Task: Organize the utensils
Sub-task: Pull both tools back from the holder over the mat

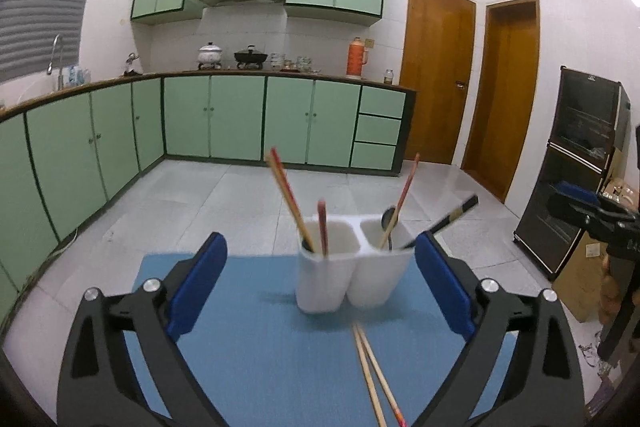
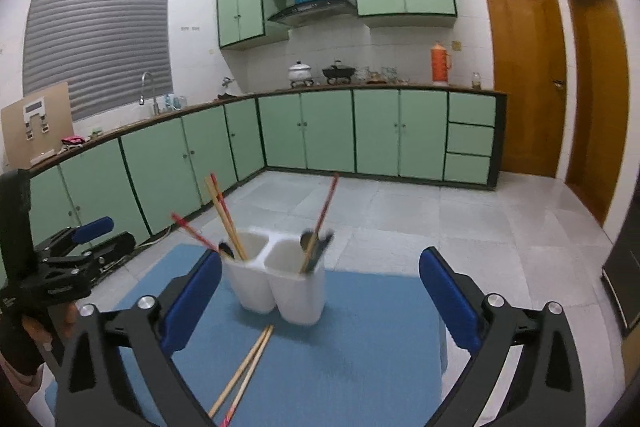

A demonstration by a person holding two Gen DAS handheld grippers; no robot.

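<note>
A white two-compartment utensil holder (image 1: 352, 271) (image 2: 280, 291) stands on a blue mat (image 1: 260, 359) (image 2: 360, 339). Its left cup holds wooden and red chopsticks (image 1: 288, 195). In the right cup are a dark spoon (image 1: 387, 218), a chopstick and a black-handled utensil (image 1: 452, 219). A loose pair of wooden chopsticks (image 1: 372, 375) (image 2: 248, 367) lies flat on the mat in front of the holder. My left gripper (image 1: 320, 243) is open just short of the holder, with nothing between its blue pads. My right gripper (image 2: 320, 255) is also open and empty, and the holder sits left of its centre.
Green base cabinets (image 1: 236, 119) and a tiled floor lie beyond the mat. Two wooden doors (image 1: 436, 71) stand at the right, beside a dark glass-fronted cabinet (image 1: 580, 163). Each gripper shows at the edge of the other's view, held by a hand (image 2: 44, 335).
</note>
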